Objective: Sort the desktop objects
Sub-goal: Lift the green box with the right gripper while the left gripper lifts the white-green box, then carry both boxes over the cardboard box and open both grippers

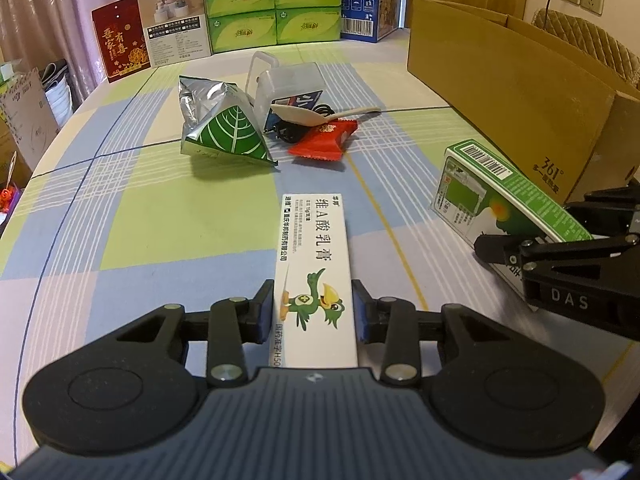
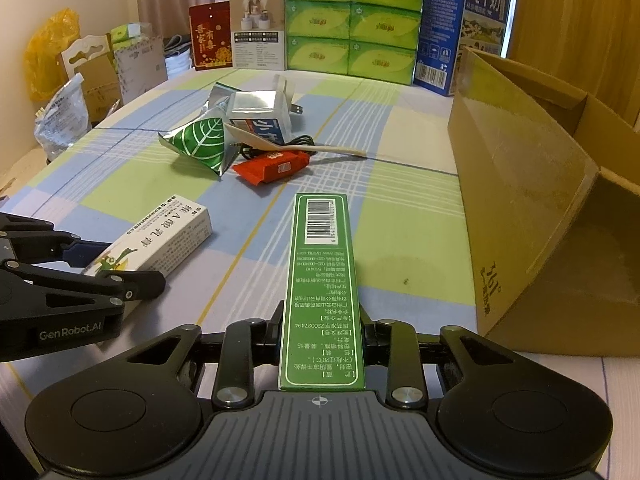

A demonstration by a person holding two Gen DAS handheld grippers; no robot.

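My left gripper (image 1: 314, 312) is shut on a white ointment box (image 1: 314, 248) with a green bird print, held just above the checked tablecloth (image 1: 140, 220). To its right, my right gripper (image 1: 536, 224) is shut on a long green medicine box (image 1: 500, 184). In the right wrist view the green box (image 2: 320, 264) runs straight ahead between the right gripper's (image 2: 321, 330) fingers, with the white box (image 2: 160, 240) at the left. Farther back lies a pile: a silver leaf-print pouch (image 1: 218, 128), a red snack packet (image 1: 324, 138), a beige spoon (image 1: 316, 114), a clear plastic container (image 1: 288, 84) and a black cable (image 1: 286, 130).
An open cardboard box (image 1: 500, 80) stands along the table's right side. Green tissue packs (image 1: 272, 4), a blue milk carton (image 2: 460, 28), a white product box (image 1: 176, 20) and a red card (image 1: 120, 36) line the far edge. Bags and cartons (image 2: 68, 80) sit beyond the left edge.
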